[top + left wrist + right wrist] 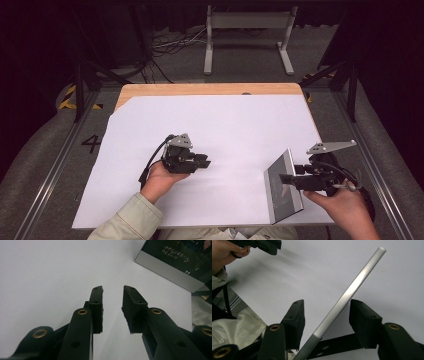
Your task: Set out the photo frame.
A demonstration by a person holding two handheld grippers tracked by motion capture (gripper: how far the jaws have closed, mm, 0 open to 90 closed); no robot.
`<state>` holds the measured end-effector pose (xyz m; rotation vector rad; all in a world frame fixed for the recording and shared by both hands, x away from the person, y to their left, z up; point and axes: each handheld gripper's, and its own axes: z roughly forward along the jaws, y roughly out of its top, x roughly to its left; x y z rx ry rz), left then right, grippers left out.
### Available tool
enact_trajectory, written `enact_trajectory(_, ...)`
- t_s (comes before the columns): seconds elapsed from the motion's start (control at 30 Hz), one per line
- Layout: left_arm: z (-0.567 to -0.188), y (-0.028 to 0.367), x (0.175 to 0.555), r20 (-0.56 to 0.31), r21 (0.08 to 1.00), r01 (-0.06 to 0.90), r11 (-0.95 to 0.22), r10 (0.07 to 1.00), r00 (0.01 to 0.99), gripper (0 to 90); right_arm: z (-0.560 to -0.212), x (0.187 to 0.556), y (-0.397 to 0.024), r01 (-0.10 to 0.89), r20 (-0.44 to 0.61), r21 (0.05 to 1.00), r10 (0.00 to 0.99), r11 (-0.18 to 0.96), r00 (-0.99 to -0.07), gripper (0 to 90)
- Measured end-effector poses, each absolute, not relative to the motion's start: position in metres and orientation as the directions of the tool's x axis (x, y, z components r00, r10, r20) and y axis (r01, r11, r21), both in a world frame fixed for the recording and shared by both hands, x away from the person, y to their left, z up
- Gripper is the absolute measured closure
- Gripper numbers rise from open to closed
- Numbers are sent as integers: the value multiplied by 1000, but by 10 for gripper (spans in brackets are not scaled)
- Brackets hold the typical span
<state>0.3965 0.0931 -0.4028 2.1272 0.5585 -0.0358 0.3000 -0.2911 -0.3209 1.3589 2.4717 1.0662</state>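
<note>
1. Plainly, the landmark here is the flat silver-edged panel [282, 187], a thin dark-faced slab with a metal rim, standing tilted up off the white sheet [210, 125] near the table's front right corner.
2. The right gripper [285, 178] reaches at the panel from its right side; in the right gripper view the panel's silver edge [342, 302] runs slantwise between the two jaws, which stand wide apart with a gap on both sides, so they surround the rim without pinching it.
3. Whether a jaw touches the panel lower down I cannot tell; its lower edge seems to rest on the sheet.
4. The left gripper [204, 161] hovers well to the left of the panel, jaws parted a little and holding nothing, pointed toward it.
5. Risk, as I judge it: an unclamped, leaning panel could slip and fall flat on the sheet.
6. Closing on so thin an edge at this slant could twist it or let it squirt out.
7. The panel sits close to the table's front edge, so a shove could push it off.
</note>
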Motion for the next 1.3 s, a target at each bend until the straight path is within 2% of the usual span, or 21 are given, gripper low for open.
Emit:
enact_trajectory(0.63,-402,96,398,-254,777,419,-471,374,892,699,-321,301,-287,701,189,623,802,348,-567,569)
enact_trajectory(0.97,-403,97,398,-256,779,419,-467,374,892,694,-319,302,-286,714,171,610,822,344,-543,686)
enact_trajectory(1.23,-403,96,398,-257,777,419,-470,371,892,695,-317,302,-286,719,158,597,827,355,-540,705)
enact_trajectory(1.3,-403,96,398,-256,777,419,-471,371,893,696,-316,302,-286,723,153,590,829,360,-538,759)
